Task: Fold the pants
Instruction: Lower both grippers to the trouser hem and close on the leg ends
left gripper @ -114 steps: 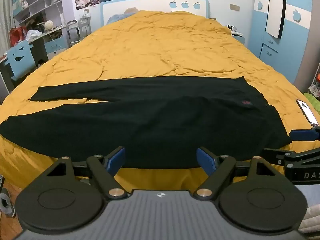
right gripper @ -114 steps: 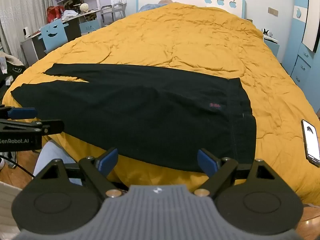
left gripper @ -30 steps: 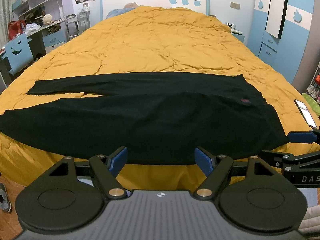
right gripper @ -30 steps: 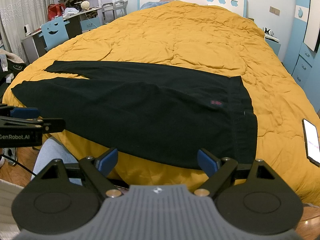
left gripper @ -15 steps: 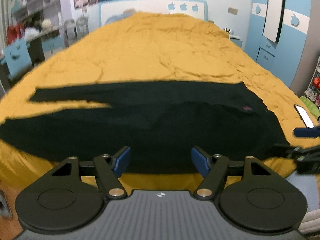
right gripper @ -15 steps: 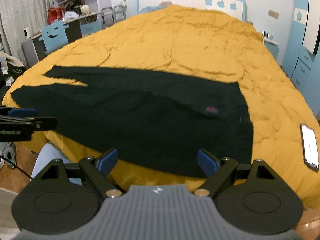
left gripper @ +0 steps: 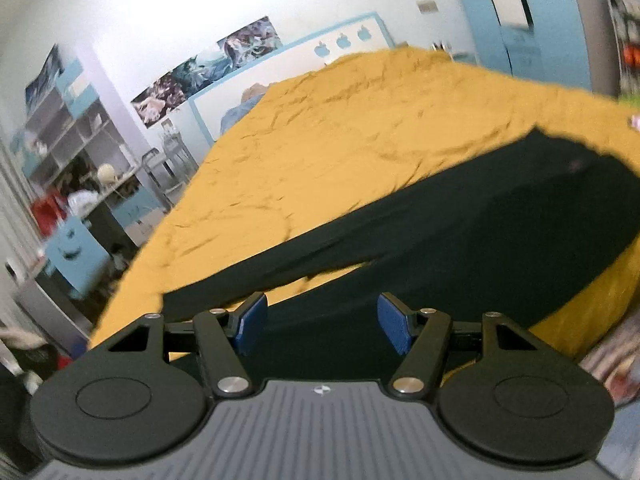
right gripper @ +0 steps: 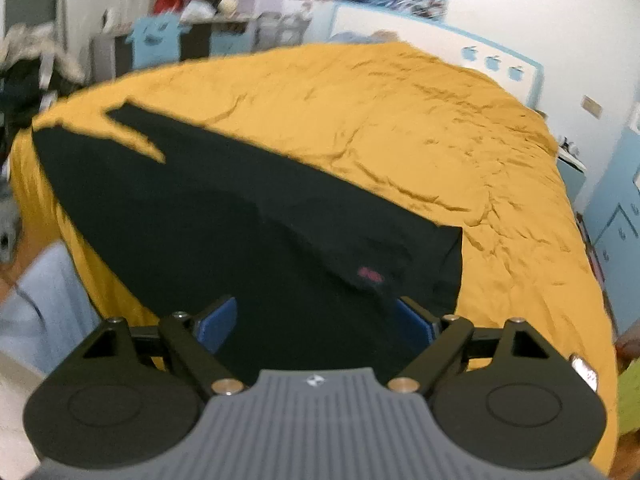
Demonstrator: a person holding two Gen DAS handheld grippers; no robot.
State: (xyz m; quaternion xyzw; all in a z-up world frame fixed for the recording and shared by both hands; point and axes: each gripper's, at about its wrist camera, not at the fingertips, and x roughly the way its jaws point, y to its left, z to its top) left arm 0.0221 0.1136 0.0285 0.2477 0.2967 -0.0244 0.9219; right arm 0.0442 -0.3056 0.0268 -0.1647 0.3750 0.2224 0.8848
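Note:
Black pants [left gripper: 460, 232] lie flat across the near edge of a bed with an orange quilt [left gripper: 320, 140], legs to the left, waistband to the right. My left gripper [left gripper: 322, 326] is open and empty over the near leg, close to the leg ends. In the right wrist view the pants [right gripper: 224, 232] show a small red label [right gripper: 370, 274] near the waist. My right gripper [right gripper: 316, 322] is open and empty, low over the waist end. Both views are tilted and blurred.
A phone [right gripper: 584, 372] lies on the quilt [right gripper: 400, 128] at the right. A desk, shelves and a blue chair [left gripper: 74, 254] stand left of the bed. A blue wardrobe [left gripper: 532, 20] stands at the right. The headboard [right gripper: 436, 46] is far back.
Both grippers have swung apart and come closer to the pants: the left one toward the leg ends, the right one toward the waist. Both stay open. The pants have not moved.

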